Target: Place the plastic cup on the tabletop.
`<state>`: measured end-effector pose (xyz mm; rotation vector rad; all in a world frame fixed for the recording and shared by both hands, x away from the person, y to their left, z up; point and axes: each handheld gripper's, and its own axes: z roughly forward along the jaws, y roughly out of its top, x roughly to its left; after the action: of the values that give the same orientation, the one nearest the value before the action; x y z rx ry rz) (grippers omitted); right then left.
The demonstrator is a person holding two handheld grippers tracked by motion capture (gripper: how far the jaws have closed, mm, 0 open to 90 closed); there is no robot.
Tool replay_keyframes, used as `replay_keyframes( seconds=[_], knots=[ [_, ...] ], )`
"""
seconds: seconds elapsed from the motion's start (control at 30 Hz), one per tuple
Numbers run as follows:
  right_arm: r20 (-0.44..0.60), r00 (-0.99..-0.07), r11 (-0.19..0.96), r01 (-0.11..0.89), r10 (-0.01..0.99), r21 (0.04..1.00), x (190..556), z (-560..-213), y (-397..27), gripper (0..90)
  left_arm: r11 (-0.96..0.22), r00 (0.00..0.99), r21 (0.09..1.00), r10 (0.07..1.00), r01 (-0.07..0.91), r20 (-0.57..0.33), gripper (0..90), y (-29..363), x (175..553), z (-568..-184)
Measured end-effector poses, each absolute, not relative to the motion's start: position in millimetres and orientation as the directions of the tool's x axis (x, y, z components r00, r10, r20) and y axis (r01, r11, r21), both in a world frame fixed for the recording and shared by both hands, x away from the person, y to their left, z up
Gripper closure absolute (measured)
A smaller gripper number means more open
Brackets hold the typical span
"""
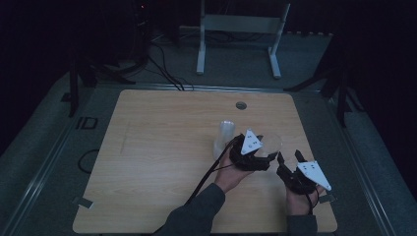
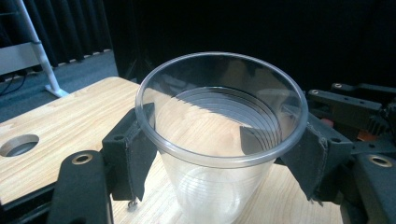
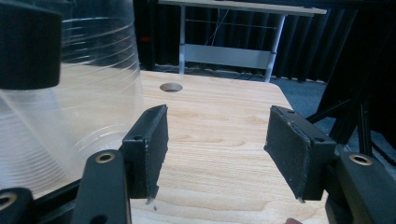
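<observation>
High view: two clear cups (image 1: 223, 137); left claw (image 2: 219, 154) clamps one, right claw (image 3: 217, 149) empty, apart.

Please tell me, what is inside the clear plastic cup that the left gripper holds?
The clear plastic cup looks empty: through its open mouth show only its ribbed wall and the wooden table beneath. The left gripper pads cover small parts of the wall.

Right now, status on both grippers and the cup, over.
Left gripper shut on clear cup, just below the rim. Right gripper open, nothing between its jaws. Second clear cup on the table left of it.
</observation>
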<state>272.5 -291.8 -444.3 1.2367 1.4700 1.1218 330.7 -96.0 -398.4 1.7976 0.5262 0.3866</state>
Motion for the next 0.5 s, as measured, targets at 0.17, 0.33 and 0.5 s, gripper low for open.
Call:
replay_keyframes(
  seconds=[0.17, 0.33, 0.5],
  knots=[
    [-0.074, -0.104, 0.093, 0.189, 0.992, 0.978, 273.0, -443.6, -292.8, 39.3, -0.235, 0.845, 0.960, 0.535, 0.152, -0.003, 29.9, -95.8, 329.2, -399.3],
    [-0.070, -0.096, 0.087, 0.193, 0.993, 0.977, 273.7, -443.4, -294.3, 39.4, -0.238, 0.847, 0.960, 0.532, 0.146, 0.003, 29.9, -95.1, 326.6, -400.2],
    [-0.068, -0.090, 0.084, 0.195, 0.994, 0.977, 273.9, -443.1, -294.8, 39.6, -0.238, 0.846, 0.960, 0.533, 0.144, 0.005, 29.9, -93.7, 325.6, -401.3]
  ],
)
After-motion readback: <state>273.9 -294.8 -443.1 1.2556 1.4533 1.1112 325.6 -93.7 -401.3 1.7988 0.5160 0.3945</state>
